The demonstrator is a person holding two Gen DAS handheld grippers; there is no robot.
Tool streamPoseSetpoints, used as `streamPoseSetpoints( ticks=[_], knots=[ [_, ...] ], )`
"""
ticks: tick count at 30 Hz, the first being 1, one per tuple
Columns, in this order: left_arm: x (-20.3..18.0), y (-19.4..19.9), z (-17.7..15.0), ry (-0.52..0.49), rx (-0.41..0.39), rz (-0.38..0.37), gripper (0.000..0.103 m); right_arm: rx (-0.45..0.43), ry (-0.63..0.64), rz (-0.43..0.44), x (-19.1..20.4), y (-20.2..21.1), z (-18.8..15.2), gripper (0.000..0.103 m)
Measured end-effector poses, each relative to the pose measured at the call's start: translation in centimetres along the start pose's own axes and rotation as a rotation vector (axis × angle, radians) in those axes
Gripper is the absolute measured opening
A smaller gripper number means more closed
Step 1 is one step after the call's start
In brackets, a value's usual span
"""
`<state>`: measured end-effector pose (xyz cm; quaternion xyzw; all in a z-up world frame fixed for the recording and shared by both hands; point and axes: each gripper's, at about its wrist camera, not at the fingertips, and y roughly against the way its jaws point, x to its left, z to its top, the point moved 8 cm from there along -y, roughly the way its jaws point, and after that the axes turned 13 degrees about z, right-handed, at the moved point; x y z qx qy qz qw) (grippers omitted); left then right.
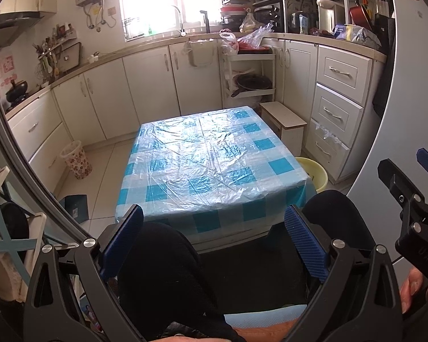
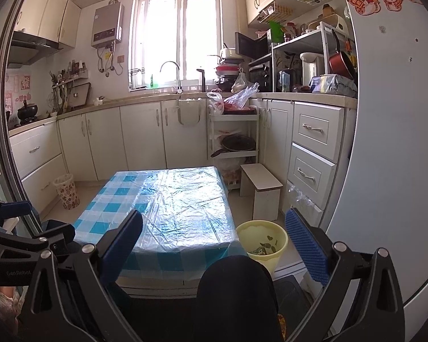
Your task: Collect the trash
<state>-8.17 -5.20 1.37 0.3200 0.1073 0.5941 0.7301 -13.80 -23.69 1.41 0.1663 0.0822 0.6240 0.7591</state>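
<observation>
A low table under a blue-and-white checked cloth and clear plastic film stands in the kitchen's middle; it also shows in the right wrist view. I see no loose trash on it. A yellow bin with scraps inside stands on the floor at the table's right front corner; its rim shows in the left wrist view. My left gripper is open and empty, held above my dark-clad knees before the table. My right gripper is open and empty, to the right, also seen in the left wrist view.
A flowered wastebasket stands by the left cabinets. A small white stool stands right of the table. A shelf cart holds a pan. A white fridge fills the right side. Counters run along the walls.
</observation>
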Motion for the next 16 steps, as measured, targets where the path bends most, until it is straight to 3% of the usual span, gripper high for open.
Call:
streamPoseSetpoints(
  ticks=[7,16],
  knots=[
    [2.1,0.0,0.4,0.045,-0.056,0.056,0.095,-0.006,0.042,0.025,1.4,-0.7,0.8,0.096],
    [3.4,-6.1,1.7,0.086,0.038,0.084,0.095,-0.018,0.099,0.091,3.5,-5.2,2.7,0.096]
  ],
)
